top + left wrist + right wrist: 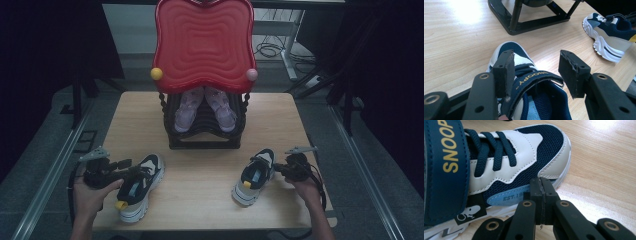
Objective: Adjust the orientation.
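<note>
A red-topped black rack [205,135] stands at the back of the wooden table [200,185]; in front, the left shoe [140,187] sits between the spread jaws of the left gripper [536,67], while the right gripper [541,187], clenched empty, rests against the right shoe [506,167]

High view dim; tabletop [461,15] glare; claw views sharp.

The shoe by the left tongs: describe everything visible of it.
The left shoe is a navy mesh sneaker with white panels, a thick white sole, a yellow heel tab and a navy strap lettered SNOOPY in gold. It stands upright on the wooden table, toe pointing away towards the black rack. The left tongs are open and straddle its strap and collar; one pad looks to touch the strap.
</note>
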Demonstrator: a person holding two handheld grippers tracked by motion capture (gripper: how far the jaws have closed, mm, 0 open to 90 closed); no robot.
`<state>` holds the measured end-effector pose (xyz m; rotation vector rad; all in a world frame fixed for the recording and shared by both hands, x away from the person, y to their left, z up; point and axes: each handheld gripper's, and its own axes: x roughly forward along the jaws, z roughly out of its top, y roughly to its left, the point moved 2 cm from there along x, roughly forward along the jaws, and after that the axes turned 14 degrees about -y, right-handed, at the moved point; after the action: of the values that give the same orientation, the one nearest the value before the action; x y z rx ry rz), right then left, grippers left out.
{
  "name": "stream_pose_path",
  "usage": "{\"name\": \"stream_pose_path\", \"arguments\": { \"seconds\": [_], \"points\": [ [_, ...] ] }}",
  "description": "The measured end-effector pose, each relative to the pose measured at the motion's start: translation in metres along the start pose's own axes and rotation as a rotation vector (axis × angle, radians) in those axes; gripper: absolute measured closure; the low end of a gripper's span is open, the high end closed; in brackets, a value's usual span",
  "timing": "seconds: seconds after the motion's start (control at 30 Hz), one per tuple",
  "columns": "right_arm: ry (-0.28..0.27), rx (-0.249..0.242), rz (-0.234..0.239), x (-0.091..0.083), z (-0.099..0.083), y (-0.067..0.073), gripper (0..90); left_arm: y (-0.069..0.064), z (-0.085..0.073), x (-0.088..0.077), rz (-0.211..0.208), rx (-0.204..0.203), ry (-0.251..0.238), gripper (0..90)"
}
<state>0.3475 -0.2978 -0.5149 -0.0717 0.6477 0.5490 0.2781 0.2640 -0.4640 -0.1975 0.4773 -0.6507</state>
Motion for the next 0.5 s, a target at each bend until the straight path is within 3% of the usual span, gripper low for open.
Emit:
{"name": "stream_pose_path", "arguments": {
  "seconds": [0.5],
  "points": [
    [-0.03, -0.031, 0.045, 0.011, 0.004, 0.003, 89.6, 0.0, 0.0, 0.0, 0.001, -0.002, 0.003, 46.3]
  ]
}}
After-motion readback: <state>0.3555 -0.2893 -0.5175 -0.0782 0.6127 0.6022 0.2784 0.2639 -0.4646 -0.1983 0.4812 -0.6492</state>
